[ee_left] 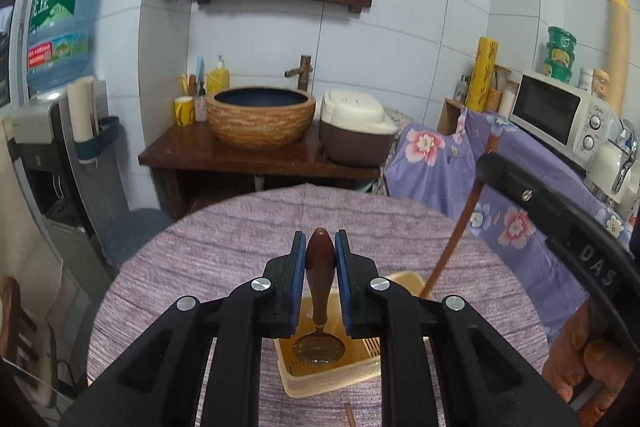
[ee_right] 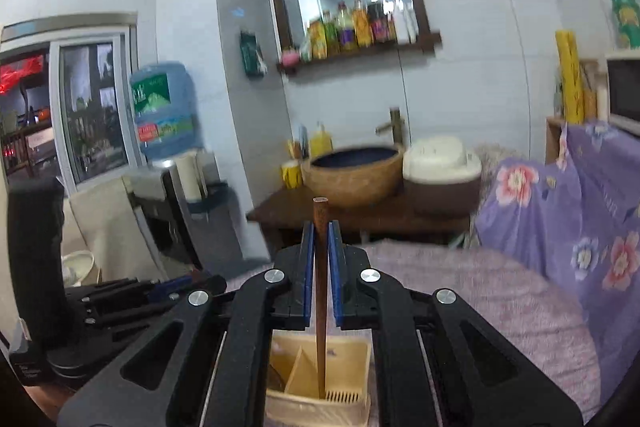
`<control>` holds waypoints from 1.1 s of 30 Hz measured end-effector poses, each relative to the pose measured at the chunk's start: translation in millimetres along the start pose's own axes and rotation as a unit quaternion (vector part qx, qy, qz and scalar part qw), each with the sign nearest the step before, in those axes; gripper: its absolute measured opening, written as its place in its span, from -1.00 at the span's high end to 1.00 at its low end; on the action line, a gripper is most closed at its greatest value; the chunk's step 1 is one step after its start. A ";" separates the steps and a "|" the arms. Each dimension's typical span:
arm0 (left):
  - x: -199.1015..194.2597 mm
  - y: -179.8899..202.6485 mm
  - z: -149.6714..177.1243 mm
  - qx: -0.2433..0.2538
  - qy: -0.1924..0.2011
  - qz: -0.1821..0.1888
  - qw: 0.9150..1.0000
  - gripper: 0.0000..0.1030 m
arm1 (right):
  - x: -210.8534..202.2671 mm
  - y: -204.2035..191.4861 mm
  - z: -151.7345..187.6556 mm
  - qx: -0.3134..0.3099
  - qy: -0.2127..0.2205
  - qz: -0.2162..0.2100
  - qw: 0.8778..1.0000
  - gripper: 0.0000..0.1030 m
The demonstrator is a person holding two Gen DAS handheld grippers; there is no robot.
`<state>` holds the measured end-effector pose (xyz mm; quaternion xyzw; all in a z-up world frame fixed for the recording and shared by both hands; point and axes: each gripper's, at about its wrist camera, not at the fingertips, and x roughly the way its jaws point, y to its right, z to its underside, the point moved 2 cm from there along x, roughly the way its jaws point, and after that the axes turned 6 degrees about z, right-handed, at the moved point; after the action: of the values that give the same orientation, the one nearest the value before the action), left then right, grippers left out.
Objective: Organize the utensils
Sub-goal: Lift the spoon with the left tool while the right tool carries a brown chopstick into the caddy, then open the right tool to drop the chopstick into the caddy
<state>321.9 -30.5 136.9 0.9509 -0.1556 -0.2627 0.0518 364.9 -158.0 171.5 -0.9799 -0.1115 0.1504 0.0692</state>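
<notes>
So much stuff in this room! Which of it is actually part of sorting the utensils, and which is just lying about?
Part of the job:
- left gripper clamped on the brown wooden-handled metal spoon
- right gripper clamped on the thin brown wooden chopstick
- beige plastic slotted utensil holder below both

Just lying about:
- woven-look basin
- white microwave
- blue water jug
- cream rice cooker

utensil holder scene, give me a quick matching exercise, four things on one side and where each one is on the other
Things:
1. spoon
2. chopstick
3. utensil holder
4. rice cooker

Places:
A. on the purple table cloth
B. in the left claw
C. on the wooden counter, right of the basin
D. in the right claw, tip down in the holder

Pairs: 1-B, 2-D, 3-A, 4-C
</notes>
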 end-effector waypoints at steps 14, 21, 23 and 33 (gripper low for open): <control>16.5 -8.4 33.1 -0.004 -0.043 0.008 0.999 0.41 | 25.5 4.7 48.1 -0.007 -0.088 0.004 0.996 0.82; -21.2 -5.2 43.9 0.002 -0.002 0.010 1.000 -0.27 | -2.5 10.3 60.0 -0.004 -0.088 0.019 0.996 -0.24; -36.6 -4.2 60.7 0.015 0.004 0.011 1.000 -0.37 | -14.0 13.4 72.0 -0.004 -0.101 0.029 0.994 -0.24; -68.2 -7.5 169.8 0.071 -0.080 0.110 0.988 -0.42 | -60.3 39.2 178.4 -0.010 -0.206 0.073 0.976 -0.25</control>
<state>180.9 -4.2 23.1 0.9049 -0.2815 -0.3192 0.0005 261.3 -192.1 13.1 -0.9339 -0.0534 0.3527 0.0243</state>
